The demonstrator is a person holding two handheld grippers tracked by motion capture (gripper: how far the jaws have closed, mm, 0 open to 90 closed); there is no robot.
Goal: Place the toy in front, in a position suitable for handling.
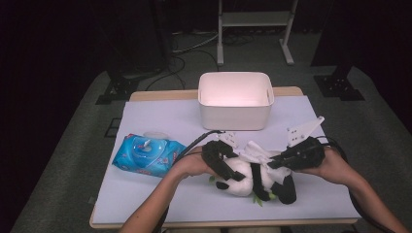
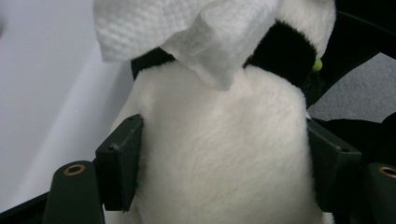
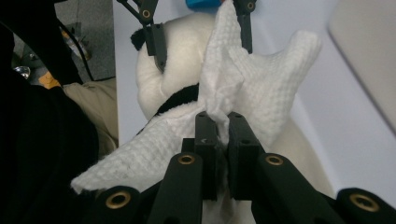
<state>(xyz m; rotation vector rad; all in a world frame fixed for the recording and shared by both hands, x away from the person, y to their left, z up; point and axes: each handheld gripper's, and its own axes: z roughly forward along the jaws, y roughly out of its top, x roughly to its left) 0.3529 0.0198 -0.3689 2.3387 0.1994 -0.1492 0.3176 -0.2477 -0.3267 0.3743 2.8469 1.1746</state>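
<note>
My left gripper [image 1: 232, 164] is clamped around the white body of the plush panda [image 1: 252, 177], one jaw pressed into each flank. The toy lies on the white sheet covering the table [image 1: 160, 116], near the front edge and a little right of centre. My right gripper [image 1: 277, 162] pinches a white wet wipe [image 3: 243, 88] between its nearly closed jaws — the cloth bunches at the grip and spreads over the panda's black band and upper body. To the left on the sheet sits a blue wipes pack [image 1: 145, 154] with its lid flap up. At the far side stands a white bin [image 1: 235, 99] — nothing visible inside it.
</note>
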